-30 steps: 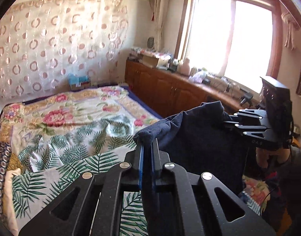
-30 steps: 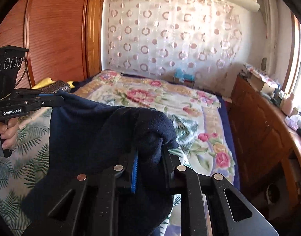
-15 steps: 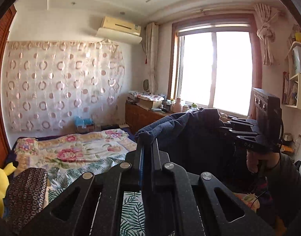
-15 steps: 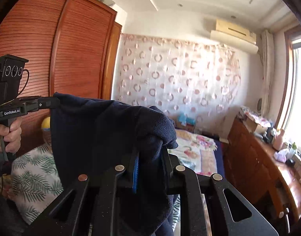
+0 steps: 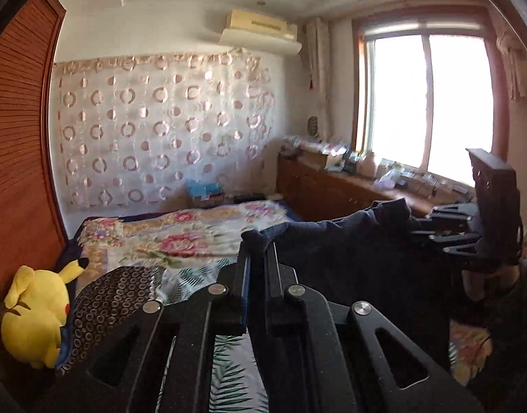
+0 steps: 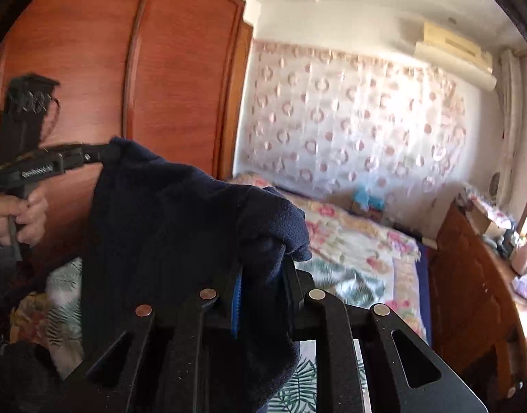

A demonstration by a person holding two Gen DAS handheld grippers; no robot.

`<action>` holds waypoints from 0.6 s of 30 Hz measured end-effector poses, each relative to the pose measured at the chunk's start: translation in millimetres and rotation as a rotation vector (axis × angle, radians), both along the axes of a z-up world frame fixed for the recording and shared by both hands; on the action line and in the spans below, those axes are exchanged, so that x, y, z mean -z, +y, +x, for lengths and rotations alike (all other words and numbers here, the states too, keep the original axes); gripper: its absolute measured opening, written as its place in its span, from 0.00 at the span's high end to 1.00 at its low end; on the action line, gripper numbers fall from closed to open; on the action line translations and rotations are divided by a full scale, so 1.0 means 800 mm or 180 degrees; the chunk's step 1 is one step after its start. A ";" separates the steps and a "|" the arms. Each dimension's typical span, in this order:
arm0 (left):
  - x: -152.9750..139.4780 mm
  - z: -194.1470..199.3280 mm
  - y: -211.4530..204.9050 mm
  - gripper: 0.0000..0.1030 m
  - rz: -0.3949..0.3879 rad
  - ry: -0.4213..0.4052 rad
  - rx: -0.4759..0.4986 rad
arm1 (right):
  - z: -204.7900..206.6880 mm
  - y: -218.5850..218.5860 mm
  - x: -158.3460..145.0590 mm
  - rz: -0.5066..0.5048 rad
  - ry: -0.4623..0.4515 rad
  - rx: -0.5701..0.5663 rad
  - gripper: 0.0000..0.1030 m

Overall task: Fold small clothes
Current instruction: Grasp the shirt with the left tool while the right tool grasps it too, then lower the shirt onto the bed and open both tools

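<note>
A dark navy fleece garment (image 5: 349, 258) hangs in the air above the bed, stretched between both grippers. My left gripper (image 5: 258, 251) is shut on one upper corner of it, which folds over the fingertips. In the right wrist view the left gripper (image 6: 108, 153) pinches that corner at the far left. My right gripper (image 6: 261, 258) has a thick bunch of the garment (image 6: 167, 223) between its fingers; its jaws are opening slightly, and the pads still press on the cloth. In the left wrist view the right gripper (image 5: 422, 227) holds the far corner.
Below lies a bed (image 5: 181, 237) with a floral and palm-leaf cover. A yellow plush toy (image 5: 36, 309) and a dark patterned pillow (image 5: 112, 296) sit at its left edge. A wooden wardrobe (image 6: 160, 86) stands on the left, and a cluttered cabinet (image 5: 325, 189) runs under the window.
Both grippers have risen with the garment still held between them. The left view has swung left, bringing the plush toy and pillow into sight.
</note>
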State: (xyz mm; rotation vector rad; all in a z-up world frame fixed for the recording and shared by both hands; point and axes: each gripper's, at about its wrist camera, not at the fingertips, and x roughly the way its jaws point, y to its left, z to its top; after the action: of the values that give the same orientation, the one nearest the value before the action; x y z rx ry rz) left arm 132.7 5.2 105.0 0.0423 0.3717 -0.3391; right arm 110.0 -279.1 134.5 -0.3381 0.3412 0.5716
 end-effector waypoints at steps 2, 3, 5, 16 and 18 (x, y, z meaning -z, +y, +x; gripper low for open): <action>0.054 0.051 0.006 0.87 0.0172 0.0355 -0.0207 | 0.062 0.017 0.043 -0.0139 0.0295 0.0175 0.64; 0.085 0.074 0.012 0.86 0.0159 0.0580 -0.0232 | 0.093 0.023 0.062 -0.0229 0.0416 0.0301 0.61; 0.131 0.090 0.018 0.76 0.0178 0.0775 -0.0223 | 0.130 0.028 0.100 -0.0353 0.0594 0.0492 0.61; 0.201 0.026 0.028 0.23 0.0094 0.1068 -0.0113 | 0.089 0.021 0.153 -0.0371 0.0918 0.0324 0.55; 0.206 0.004 0.024 0.23 0.0134 0.1055 -0.0119 | 0.071 0.020 0.159 -0.0347 0.0928 0.0306 0.55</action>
State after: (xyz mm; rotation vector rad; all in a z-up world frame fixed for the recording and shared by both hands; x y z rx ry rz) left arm 136.0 24.1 -59.8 0.0200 0.7070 -0.3015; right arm 166.5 -262.9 7.0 -0.3415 0.6679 0.5092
